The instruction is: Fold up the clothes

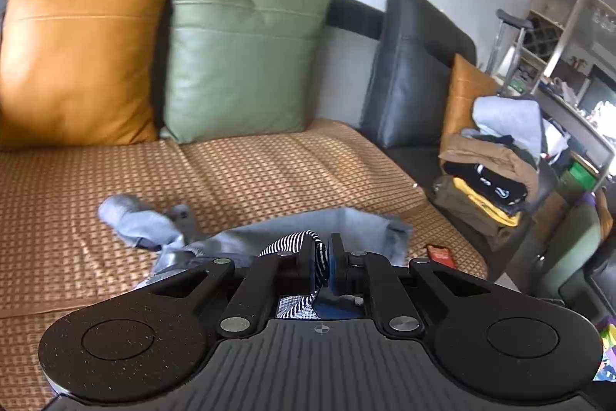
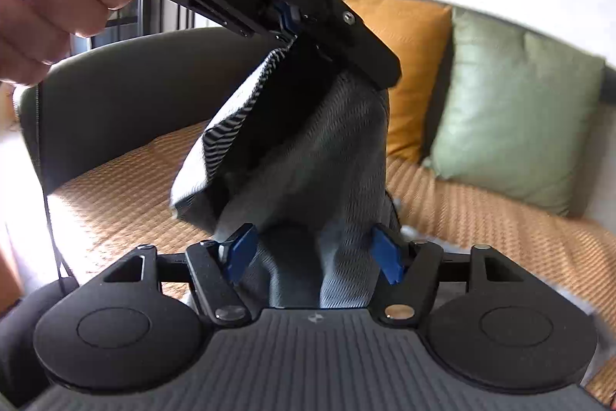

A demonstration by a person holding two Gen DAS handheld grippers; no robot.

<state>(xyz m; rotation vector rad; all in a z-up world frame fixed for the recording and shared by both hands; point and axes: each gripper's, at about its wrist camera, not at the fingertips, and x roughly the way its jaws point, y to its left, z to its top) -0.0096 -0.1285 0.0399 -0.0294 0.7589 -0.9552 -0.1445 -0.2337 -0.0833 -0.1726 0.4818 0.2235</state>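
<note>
The left gripper (image 1: 321, 266) is pinching a black-and-white striped edge of the grey garment (image 1: 292, 237), its fingers (image 1: 338, 266) drawn close together on the fabric. From the left wrist view, the rest of the garment is trailing away over the woven mat (image 1: 250, 172) that is covering the sofa seat, one sleeve-like end (image 1: 134, 218) lying bunched to the left. An orange cushion (image 1: 81, 52) and a green cushion (image 1: 238, 52) are leaning against the sofa back, and a dark leather cushion (image 1: 408, 76) is standing farther right. A stack of folded clothes (image 1: 489, 172) is sitting at the right end of the sofa, with a smaller orange cushion (image 1: 464, 95) behind it. A small red object (image 1: 439, 253) is lying on the mat just right of the garment; what it is cannot be told.

In the right wrist view, the grey garment (image 2: 327, 149) is hanging down from the left gripper (image 2: 292, 29), which a hand (image 2: 50, 6) is gripping by the handle at the upper left. The striped lining (image 2: 231, 118) is showing along the garment's left fold. The right gripper (image 2: 315, 253) is spreading its blue-padded fingers (image 2: 240, 251) wide, with the lower part of the hanging cloth passing between them, and they are not clamping it. The mat (image 2: 500, 218), orange cushion (image 2: 408, 64) and green cushion (image 2: 516, 110) are lying behind.
</note>
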